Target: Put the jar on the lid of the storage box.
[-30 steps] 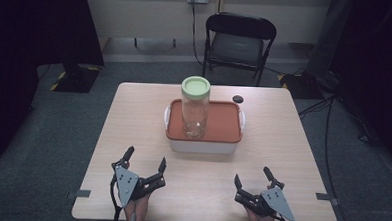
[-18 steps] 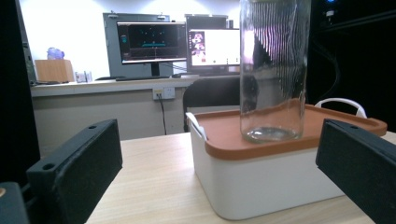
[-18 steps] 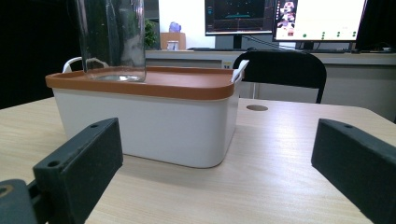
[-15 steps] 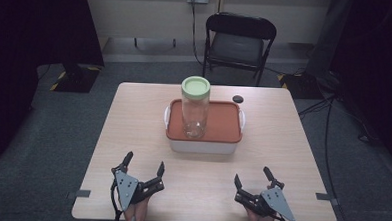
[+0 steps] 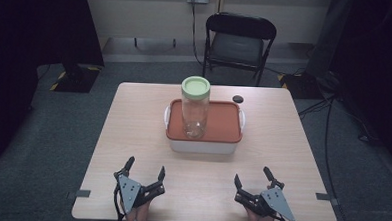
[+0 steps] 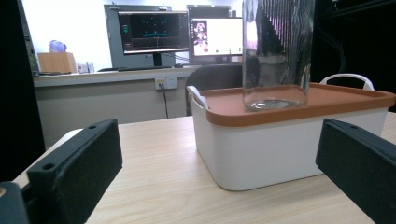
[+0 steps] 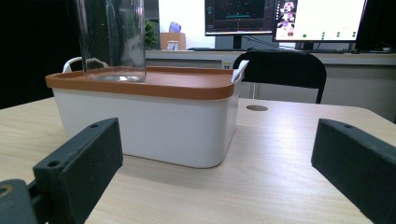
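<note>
**Grippers Poised, Jar Untouched**

At the near edge of the wooden table (image 5: pixel 132 138), the left gripper (image 5: pixel 144 172) and the right gripper (image 5: pixel 253 181) rest side by side, jaws spread wide and holding nothing. Well apart from both, at the table's centre, a clear glass jar (image 5: pixel 194 110) with a pale green lid (image 5: pixel 195 85) stands upright on the orange lid (image 5: pixel 218 124) of a white storage box (image 5: pixel 202 146). By the look of things, work is at its opening step: neither tool touches the jar or the box. A likely next move is a reach forward, one gripper closing on the jar's smooth, tall body, which may tip or slip if taken too high. White handles (image 6: pixel 348 77) flank the box at its ends. Beyond it lies a small dark disc (image 5: pixel 238 98), clear of any path. Behind the table stands a black folding chair (image 5: pixel 239 42). Nothing sits between the grippers and the box.
</note>
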The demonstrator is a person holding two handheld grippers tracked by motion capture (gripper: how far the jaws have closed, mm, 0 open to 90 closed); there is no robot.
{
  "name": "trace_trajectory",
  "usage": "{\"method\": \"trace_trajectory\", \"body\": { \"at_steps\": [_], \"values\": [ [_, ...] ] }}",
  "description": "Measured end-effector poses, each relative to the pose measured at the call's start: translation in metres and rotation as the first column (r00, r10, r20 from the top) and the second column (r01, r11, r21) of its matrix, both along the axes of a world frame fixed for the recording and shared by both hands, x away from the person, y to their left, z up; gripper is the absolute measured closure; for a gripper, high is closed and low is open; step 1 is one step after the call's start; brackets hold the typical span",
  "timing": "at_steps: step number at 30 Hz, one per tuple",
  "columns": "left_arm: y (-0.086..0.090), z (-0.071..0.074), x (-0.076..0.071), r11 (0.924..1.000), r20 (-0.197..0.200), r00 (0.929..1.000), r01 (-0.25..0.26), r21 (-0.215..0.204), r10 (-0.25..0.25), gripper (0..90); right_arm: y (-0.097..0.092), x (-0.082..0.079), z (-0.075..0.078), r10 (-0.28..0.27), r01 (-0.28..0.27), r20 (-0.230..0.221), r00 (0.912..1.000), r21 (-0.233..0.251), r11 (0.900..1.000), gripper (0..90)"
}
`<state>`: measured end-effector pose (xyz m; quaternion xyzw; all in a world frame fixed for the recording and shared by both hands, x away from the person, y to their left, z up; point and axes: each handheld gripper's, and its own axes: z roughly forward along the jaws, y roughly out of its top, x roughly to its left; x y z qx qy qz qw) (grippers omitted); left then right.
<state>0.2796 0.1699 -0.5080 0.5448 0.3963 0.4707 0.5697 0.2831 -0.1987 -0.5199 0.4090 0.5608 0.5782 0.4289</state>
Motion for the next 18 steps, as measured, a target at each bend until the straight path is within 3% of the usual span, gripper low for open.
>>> {"method": "trace_trajectory", "body": {
  "at_steps": [6,18],
  "values": [
    [-0.001,-0.003,-0.004,1.0000,0.016,0.9999,-0.001,0.008,0.001,0.0,0.000,0.000,0.000,0.000,0.000,0.001,1.0000,0.001,1.0000,1.2],
    [-0.001,-0.014,-0.004,0.9998,0.006,0.9999,-0.016,0.010,0.016,0.0,0.000,0.000,0.000,-0.001,0.001,0.001,1.0000,-0.002,1.0000,1.2]
  ]
}}
